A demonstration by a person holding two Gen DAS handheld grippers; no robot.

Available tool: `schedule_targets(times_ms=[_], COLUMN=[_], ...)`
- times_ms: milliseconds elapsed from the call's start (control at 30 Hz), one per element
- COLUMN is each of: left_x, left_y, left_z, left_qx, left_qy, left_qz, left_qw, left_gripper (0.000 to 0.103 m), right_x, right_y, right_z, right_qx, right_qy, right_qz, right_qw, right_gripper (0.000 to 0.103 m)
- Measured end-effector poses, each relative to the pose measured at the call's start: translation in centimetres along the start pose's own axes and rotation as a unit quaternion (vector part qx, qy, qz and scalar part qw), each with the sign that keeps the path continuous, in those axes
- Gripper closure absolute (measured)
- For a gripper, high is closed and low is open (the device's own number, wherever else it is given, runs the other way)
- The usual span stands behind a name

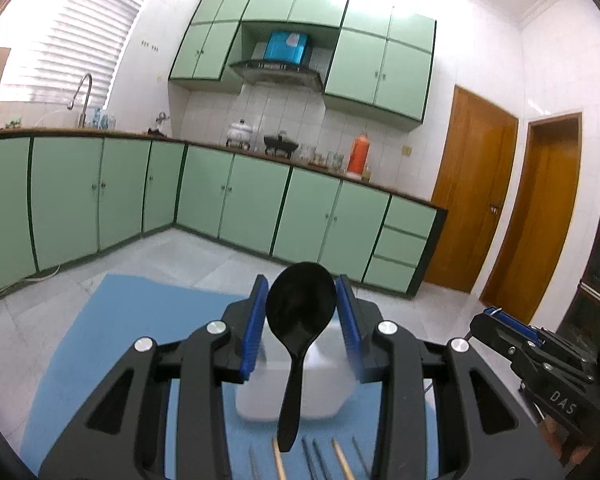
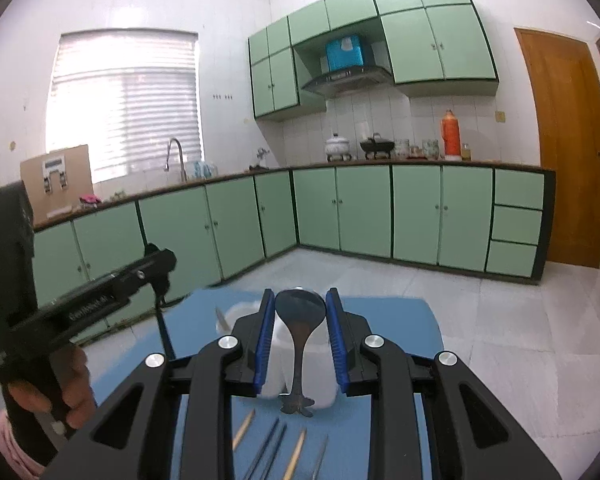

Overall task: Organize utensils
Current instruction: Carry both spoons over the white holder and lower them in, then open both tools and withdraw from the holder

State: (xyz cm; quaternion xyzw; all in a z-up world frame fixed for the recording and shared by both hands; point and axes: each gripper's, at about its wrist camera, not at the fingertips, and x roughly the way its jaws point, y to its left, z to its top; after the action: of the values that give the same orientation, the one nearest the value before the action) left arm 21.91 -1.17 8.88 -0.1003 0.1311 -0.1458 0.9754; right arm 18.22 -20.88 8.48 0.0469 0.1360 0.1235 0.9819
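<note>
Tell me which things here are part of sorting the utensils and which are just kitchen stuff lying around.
Part of the job:
black spoon in the left gripper
metal spoon in the right gripper
white container
chopsticks on the blue mat

Just lying about:
orange thermos
white pot
black pan
cardboard box

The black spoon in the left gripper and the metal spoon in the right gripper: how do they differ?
The black spoon is matt and dark all over; the metal spoon is shiny and reflective. The black spoon's handle ends plain, while the metal spoon's handle ends in a shaped, decorative tip. Both are held bowl-up between blue fingers, above a white container on the blue mat.
</note>
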Motion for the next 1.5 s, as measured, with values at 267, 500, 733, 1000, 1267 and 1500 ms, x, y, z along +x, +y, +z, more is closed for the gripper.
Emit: schedule_targets(times_ms=[267, 500, 733, 1000, 1267, 1500], left_x=[3.5, 7.7, 11.0, 12.0, 11.8, 10.7], left_y=[-1.5, -0.9, 1.1, 2.4, 3.3, 3.4], left_z=[2.3, 2.1, 0.5, -1.5, -1.8, -1.4], left_qx=[-0.002, -0.006, -0.015, -0.014, -0.020, -0.020], left_qy=[-0.051, -0.042, -0.003, 0.029, 0.042, 0.033], left_qz=[-0.007, -0.003, 0.012, 0.024, 0.033, 0.037], left_qw=[0.9987, 0.9991, 0.9998, 0.9992, 0.9984, 0.9985], left_gripper=[0.069, 0.069, 0.070, 0.069, 0.059, 0.051], right_x=[3.4, 8.2, 12.1, 13.9, 14.5, 13.0], right_y=[-0.7, -2.0, -2.8, -2.5, -1.2, -0.9], right_z=[2.9, 3.2, 1.5, -0.2, -1.0, -0.7], right_qx=[0.023, 0.040, 0.055, 0.052, 0.030, 0.032], right_qy=[-0.022, -0.011, 0.024, 0.054, 0.072, 0.055], right_qz=[0.005, -0.011, -0.015, -0.014, -0.017, -0.024], right_qw=[0.999, 0.999, 0.998, 0.997, 0.997, 0.998], right_gripper=[0.077, 0.077, 0.077, 0.077, 0.077, 0.069])
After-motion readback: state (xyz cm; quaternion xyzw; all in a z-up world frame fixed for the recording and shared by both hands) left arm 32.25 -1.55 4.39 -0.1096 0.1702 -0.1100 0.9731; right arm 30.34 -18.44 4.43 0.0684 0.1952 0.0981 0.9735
